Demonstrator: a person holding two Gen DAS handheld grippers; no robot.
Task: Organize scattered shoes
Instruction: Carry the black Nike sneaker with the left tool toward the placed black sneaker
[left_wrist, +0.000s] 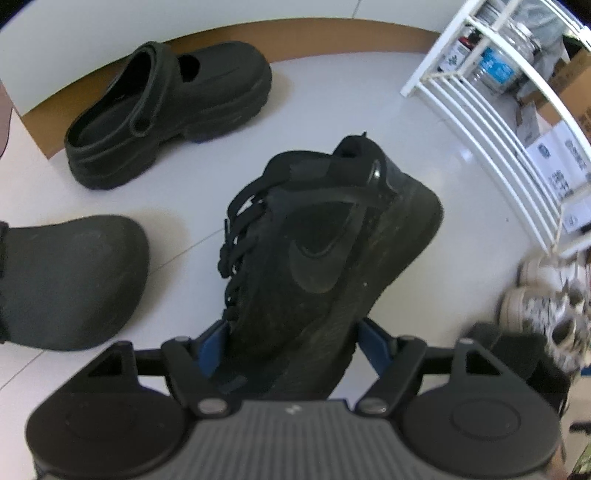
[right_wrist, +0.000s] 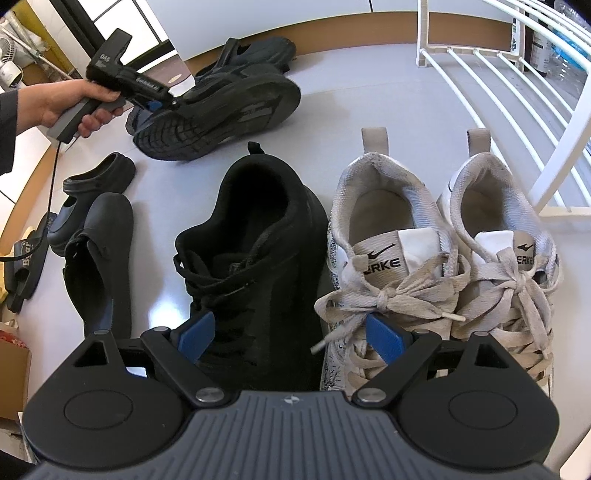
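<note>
My left hand-held gripper (left_wrist: 288, 345) clamps a black sneaker (left_wrist: 325, 236), tilted off the floor | right hand-held gripper (right_wrist: 291, 332) spread wide over its mate (right_wrist: 255, 258), beside the white pair (right_wrist: 443, 236) | clogs (right_wrist: 99, 236) lie scattered.

Black laced sneaker (left_wrist: 317, 258) lifted, tilted on side, sole (right_wrist: 218, 114) showing. Second black sneaker (right_wrist: 255, 258) upright on floor, touching pair of white ERKE sneakers (right_wrist: 439, 266). Black clogs (left_wrist: 170, 110) scattered: one upright, others (right_wrist: 99, 254) near slide sandal (right_wrist: 24, 266).
</note>
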